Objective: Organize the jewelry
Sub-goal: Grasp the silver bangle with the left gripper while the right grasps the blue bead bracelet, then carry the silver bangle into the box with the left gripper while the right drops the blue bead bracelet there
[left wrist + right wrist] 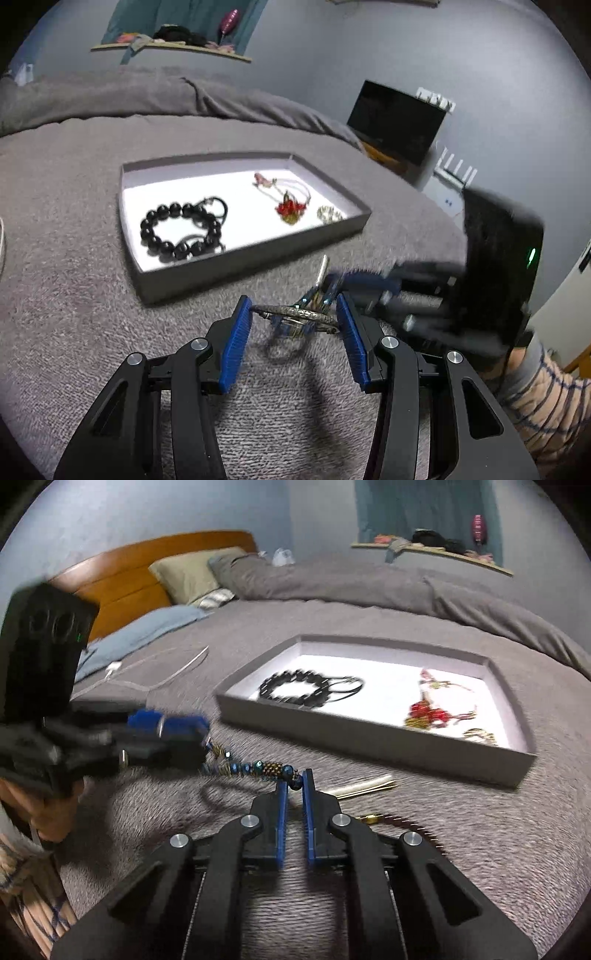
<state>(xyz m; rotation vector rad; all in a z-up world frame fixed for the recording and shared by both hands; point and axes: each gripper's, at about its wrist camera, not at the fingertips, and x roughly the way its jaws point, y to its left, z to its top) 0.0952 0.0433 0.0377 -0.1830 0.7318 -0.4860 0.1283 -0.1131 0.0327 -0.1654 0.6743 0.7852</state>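
Observation:
A grey tray (258, 254) with a white floor lies on the grey bedspread. It holds a black bead bracelet (181, 230), a red pendant necklace (291, 206) and a small gold piece (328, 213). My right gripper (294, 781) is shut on one end of a blue-and-gold beaded bracelet (258, 768), held just above the bed. My left gripper (295, 314) is open, its blue pads on either side of that bracelet (295, 314). The tray also shows in the right wrist view (369, 738). The right gripper appears blurred in the left wrist view (343, 284).
A cream hair clip (364, 786) and a dark red beaded strand (406, 825) lie on the bedspread near my right gripper. A white cable (155, 668) lies toward the pillows (184, 574). A dark screen (397, 122) stands beyond the bed.

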